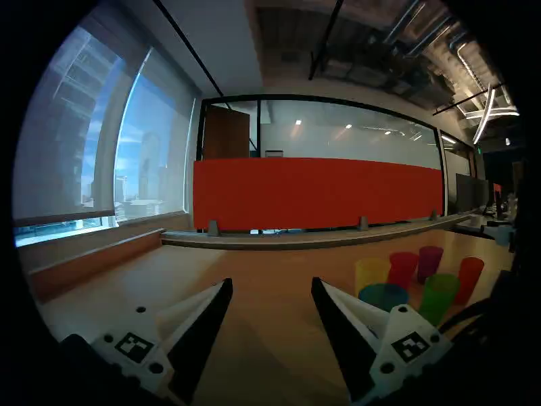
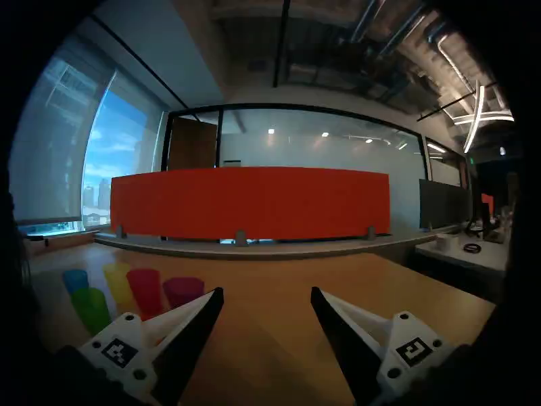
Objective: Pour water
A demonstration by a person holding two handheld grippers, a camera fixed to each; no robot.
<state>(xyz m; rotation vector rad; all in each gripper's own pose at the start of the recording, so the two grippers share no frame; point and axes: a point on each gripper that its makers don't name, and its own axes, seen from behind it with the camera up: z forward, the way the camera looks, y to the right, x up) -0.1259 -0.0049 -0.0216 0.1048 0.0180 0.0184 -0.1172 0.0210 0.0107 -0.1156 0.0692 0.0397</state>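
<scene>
The left gripper [image 1: 271, 283] hovers over a light wooden tabletop [image 1: 270, 352], its two black-edged fingers spread wide with nothing between them. To its right in the left gripper view stands a cluster of translucent plastic cups, upright and mouths up: a yellow cup [image 1: 371, 273], a blue cup [image 1: 383, 296] just in front of it, a crimson cup [image 1: 403, 266], a purple cup [image 1: 430, 260], a green cup [image 1: 439, 296] and an orange-red cup [image 1: 470, 276]. The blue cup's base is cut off by the gripper's right finger. The cups overlap one another, so I cannot tell which touch, nor whether any holds water

The right gripper [image 2: 266, 292] also has its jaws apart and empty above the tabletop. In the right gripper view the cups stand to its left, and the gripper's left finger hides the lower parts of the crimson cup and the purple cup

A long orange-red partition panel [image 1: 318, 193] runs along the table's far edge, with a glass wall behind it. A tall window [image 1: 145, 169] on the left gives a hazy view of towers. The desks at the far right are dim, and the things on them are too small to make out
</scene>
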